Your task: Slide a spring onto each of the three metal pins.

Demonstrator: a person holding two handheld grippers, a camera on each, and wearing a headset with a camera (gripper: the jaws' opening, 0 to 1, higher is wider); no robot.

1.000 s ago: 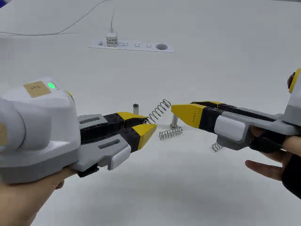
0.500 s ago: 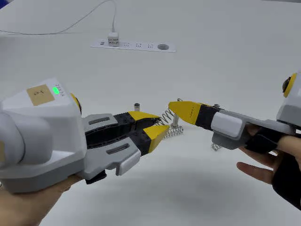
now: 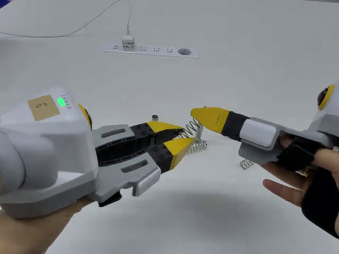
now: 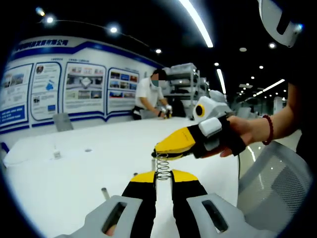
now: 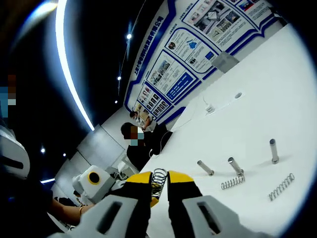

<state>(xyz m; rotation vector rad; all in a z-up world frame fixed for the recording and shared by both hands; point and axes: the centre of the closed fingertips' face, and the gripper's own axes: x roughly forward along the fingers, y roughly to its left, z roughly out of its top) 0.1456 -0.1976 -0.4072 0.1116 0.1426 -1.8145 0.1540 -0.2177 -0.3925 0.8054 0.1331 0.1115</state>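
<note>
The left gripper (image 3: pixel 170 138) comes in from the left of the head view and the right gripper (image 3: pixel 204 116) from the right. Their yellow tips are near each other above the white table (image 3: pixel 212 217). One spring (image 3: pixel 190 128) is in the air between them and does not touch the table.

In the left gripper view, the left gripper's jaws are nearly together and pinch the lower end of this spring (image 4: pixel 162 166). The spring rises straight up to the tip of the right gripper (image 4: pixel 163 148), which closes on its upper end. In the right gripper view, the same spring (image 5: pixel 158 179) is seen from its end. It sits between the right gripper's jaws and touches both of them.

Three metal pins stand upright on the table: one pin (image 5: pixel 204 167), a second pin (image 5: pixel 235 166) and a third pin (image 5: pixel 273 150). A second spring (image 5: pixel 233 182) lies flat beside the foot of the second pin, not around it. A third spring (image 5: pixel 281 186) lies on the table apart from the pins.

At the far side of the table there is a white power strip (image 3: pixel 151 51) with one plug in it.
</note>
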